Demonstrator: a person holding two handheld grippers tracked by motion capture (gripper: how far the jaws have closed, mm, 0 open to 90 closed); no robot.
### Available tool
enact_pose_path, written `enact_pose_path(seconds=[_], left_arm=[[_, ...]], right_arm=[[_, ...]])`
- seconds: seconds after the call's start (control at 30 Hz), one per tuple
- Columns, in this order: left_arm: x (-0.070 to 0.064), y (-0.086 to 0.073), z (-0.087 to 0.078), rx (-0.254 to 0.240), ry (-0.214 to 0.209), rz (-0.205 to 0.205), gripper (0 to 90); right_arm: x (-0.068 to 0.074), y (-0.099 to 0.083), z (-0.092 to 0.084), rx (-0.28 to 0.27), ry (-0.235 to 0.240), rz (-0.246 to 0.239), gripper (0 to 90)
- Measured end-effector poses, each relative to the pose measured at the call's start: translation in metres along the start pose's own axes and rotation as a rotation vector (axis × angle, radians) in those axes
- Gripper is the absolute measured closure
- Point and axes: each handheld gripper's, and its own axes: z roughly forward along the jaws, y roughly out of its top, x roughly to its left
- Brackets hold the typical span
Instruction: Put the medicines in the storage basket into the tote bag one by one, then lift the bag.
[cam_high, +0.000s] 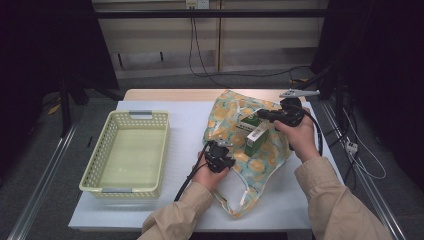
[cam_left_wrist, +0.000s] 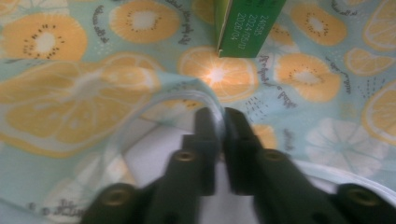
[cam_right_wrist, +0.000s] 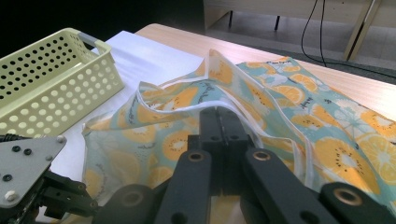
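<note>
A fabric bag (cam_high: 260, 161) printed with orange slices lies on the right half of the table. Two green boxes (cam_high: 255, 139) show at its mouth, and one green box (cam_left_wrist: 247, 28) stands just beyond my left jaws. My left gripper (cam_high: 218, 146) sits at the bag's near-left side. Its jaws are pressed together on the white-piped rim (cam_left_wrist: 187, 95), so the left gripper (cam_left_wrist: 220, 116) is shut on the cloth. My right gripper (cam_high: 261, 116) is at the bag's far side. The right gripper (cam_right_wrist: 219, 114) is shut on the rim of the bag (cam_right_wrist: 289, 93), which it holds raised.
A pale yellow perforated basket (cam_high: 95, 165) stands on the left of the white table cover (cam_high: 185, 125) with nothing in it; the basket (cam_right_wrist: 51, 79) is also in the right gripper view. The bag's handles trail toward the front edge. Cables hang behind the table.
</note>
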Motion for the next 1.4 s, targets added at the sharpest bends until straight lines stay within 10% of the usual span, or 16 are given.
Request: enact_pose_path(seconds=[0.53,1.4], left_arm=[[0.001,0.03,-0.038,-0.062,-0.026,-0.006,90.0],[-0.001,0.128,-0.127,-0.176,0.017,0.053,90.0]], right_arm=[[0.001,0.0,0.003,-0.004,0.007,0.005,90.0],[-0.005,0.038,-0.027,-0.064,-0.016,-0.014,90.0]])
